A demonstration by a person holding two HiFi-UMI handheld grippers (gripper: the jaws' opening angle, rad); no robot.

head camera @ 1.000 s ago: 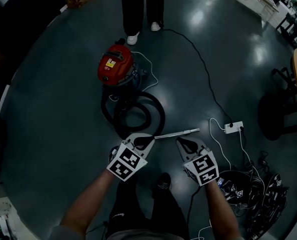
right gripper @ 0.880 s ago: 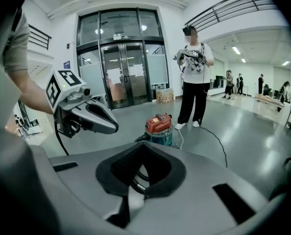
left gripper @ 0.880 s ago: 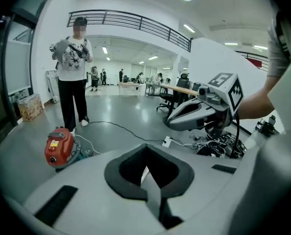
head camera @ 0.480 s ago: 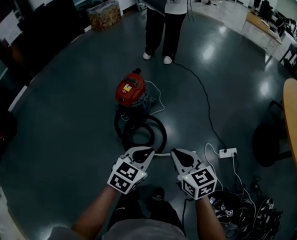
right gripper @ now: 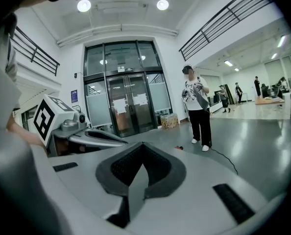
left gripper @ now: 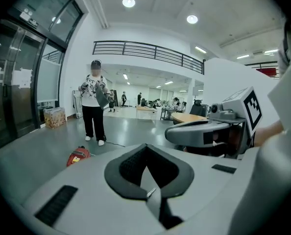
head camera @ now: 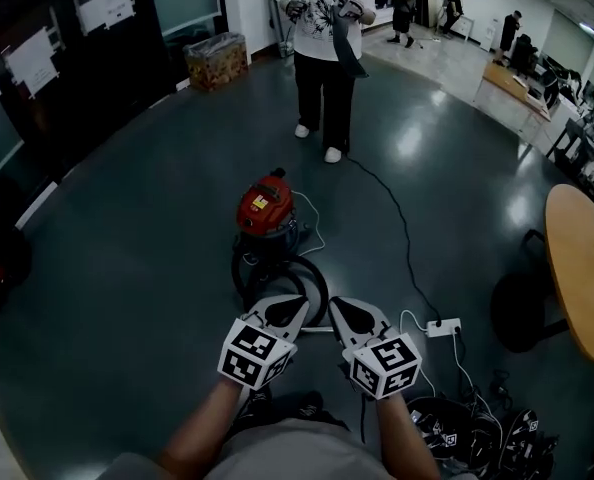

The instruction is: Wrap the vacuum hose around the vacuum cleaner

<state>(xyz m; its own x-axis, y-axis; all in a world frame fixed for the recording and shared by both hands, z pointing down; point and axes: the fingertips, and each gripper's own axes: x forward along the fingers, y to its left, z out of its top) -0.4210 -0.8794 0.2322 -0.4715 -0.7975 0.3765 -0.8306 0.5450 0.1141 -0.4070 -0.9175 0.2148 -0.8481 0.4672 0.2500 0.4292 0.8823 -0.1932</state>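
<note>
Dark floor (head camera: 127, 298) open all round vacuum cleaner (head camera: 265, 208); hose (head camera: 317, 273) coiled at near side; left gripper (head camera: 287, 310), right gripper (head camera: 345, 312) closed, empty.

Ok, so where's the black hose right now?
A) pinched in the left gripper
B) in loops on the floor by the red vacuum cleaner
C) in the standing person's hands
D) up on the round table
B: the hose lies coiled on the floor against the red vacuum cleaner, while the left gripper and right gripper are both shut with nothing in them.
</note>
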